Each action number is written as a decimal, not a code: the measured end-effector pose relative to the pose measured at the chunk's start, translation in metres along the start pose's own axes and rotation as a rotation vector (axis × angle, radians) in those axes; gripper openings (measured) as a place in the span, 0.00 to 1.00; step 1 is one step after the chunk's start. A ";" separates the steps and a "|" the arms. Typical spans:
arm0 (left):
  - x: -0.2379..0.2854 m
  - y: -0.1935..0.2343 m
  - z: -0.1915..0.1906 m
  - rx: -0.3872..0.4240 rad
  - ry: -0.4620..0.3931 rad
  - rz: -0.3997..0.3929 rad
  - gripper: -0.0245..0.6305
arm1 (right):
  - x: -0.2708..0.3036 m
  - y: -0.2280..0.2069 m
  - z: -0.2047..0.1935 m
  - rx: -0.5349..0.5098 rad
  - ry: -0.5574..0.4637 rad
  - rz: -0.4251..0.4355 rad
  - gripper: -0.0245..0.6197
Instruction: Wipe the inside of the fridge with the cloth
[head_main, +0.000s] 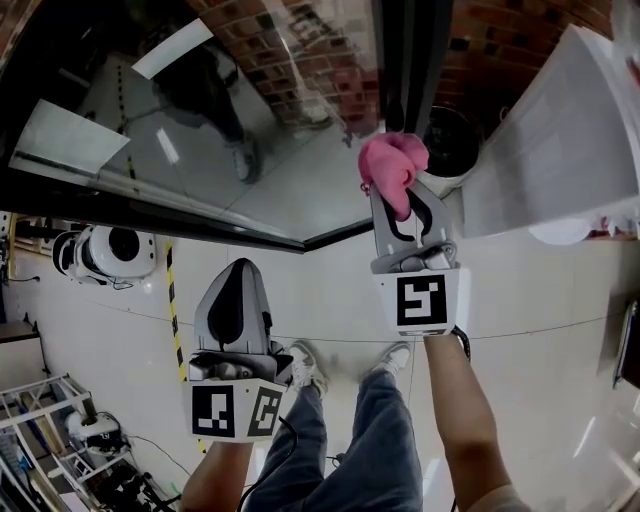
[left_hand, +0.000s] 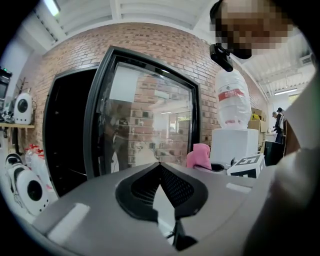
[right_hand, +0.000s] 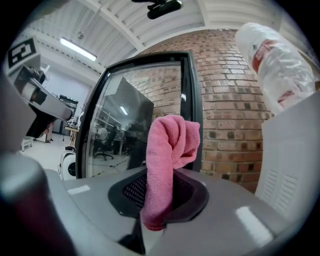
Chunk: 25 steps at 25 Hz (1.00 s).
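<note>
Pink cloth is clamped upright in R gripper jaws, just in front of fridge door glass. L gripper: jaws together, nothing between them, facing same door.

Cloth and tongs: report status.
Left tongs shut, empty. Right tongs shut on pink cloth. Glass door ahead, no wiping yet.

The pink cloth, bunched and upright, sits clamped in the right gripper, near the black-framed, glass-doored fridge just beyond.
</note>
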<state>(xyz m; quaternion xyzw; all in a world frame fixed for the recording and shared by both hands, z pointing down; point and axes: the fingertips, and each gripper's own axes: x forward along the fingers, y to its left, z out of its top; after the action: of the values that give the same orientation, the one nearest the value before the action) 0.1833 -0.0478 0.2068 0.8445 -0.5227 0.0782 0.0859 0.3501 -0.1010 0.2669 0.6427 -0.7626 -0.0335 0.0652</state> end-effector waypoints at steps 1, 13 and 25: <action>0.000 -0.001 0.000 0.005 0.000 0.003 0.06 | -0.001 0.001 0.002 -0.001 -0.011 0.006 0.13; -0.007 0.032 -0.018 -0.020 -0.006 -0.066 0.06 | -0.028 0.092 0.025 0.102 -0.058 0.022 0.13; -0.023 0.131 -0.071 0.015 0.017 -0.146 0.06 | 0.021 0.262 -0.008 0.041 0.034 0.131 0.13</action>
<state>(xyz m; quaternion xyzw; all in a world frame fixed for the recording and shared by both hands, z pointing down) 0.0526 -0.0693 0.2788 0.8804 -0.4582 0.0828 0.0898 0.0916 -0.0764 0.3112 0.5932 -0.8023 -0.0028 0.0670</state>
